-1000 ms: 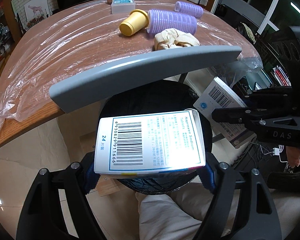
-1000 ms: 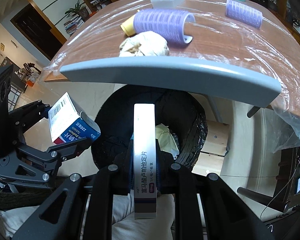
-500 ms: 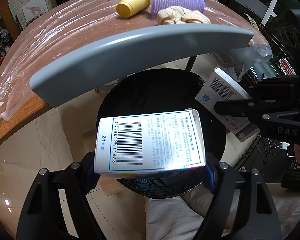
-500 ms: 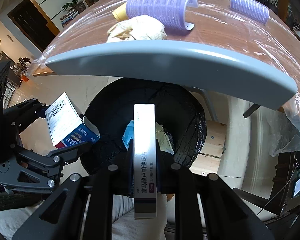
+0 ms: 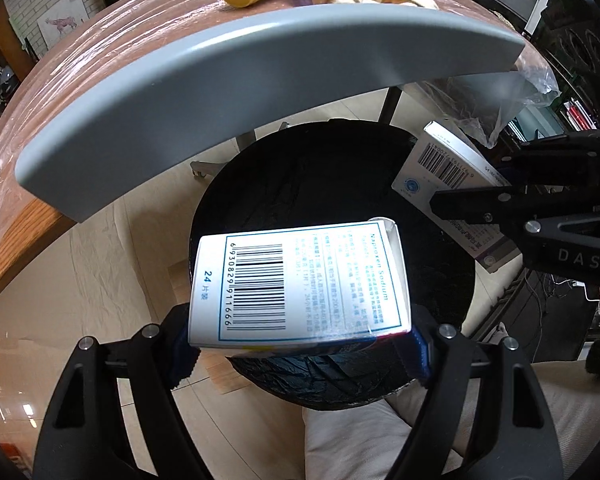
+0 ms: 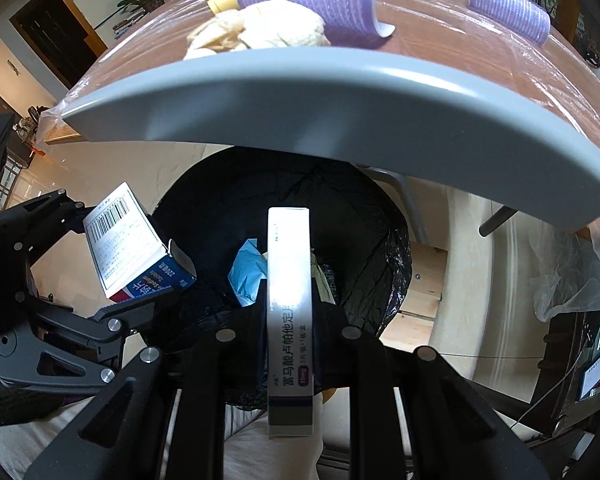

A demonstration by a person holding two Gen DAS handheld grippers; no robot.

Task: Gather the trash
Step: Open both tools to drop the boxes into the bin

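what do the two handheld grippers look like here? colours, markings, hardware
Both are matte black linkage frames with triangular cut-outs and silver pivot screws. The left gripper has blue ridged pads on its fingers. The right gripper has black fingers; seen from the left wrist camera, its side carries white "DAS" lettering. No cables are visible on either. The person wears light beige trousers.

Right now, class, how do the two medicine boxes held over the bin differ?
The left box is wide, held flat across its ends, barcode up. The right box is slim, pinched edge-on, its narrow side facing the camera. Both are white cartons gripped above the black-lined bin.
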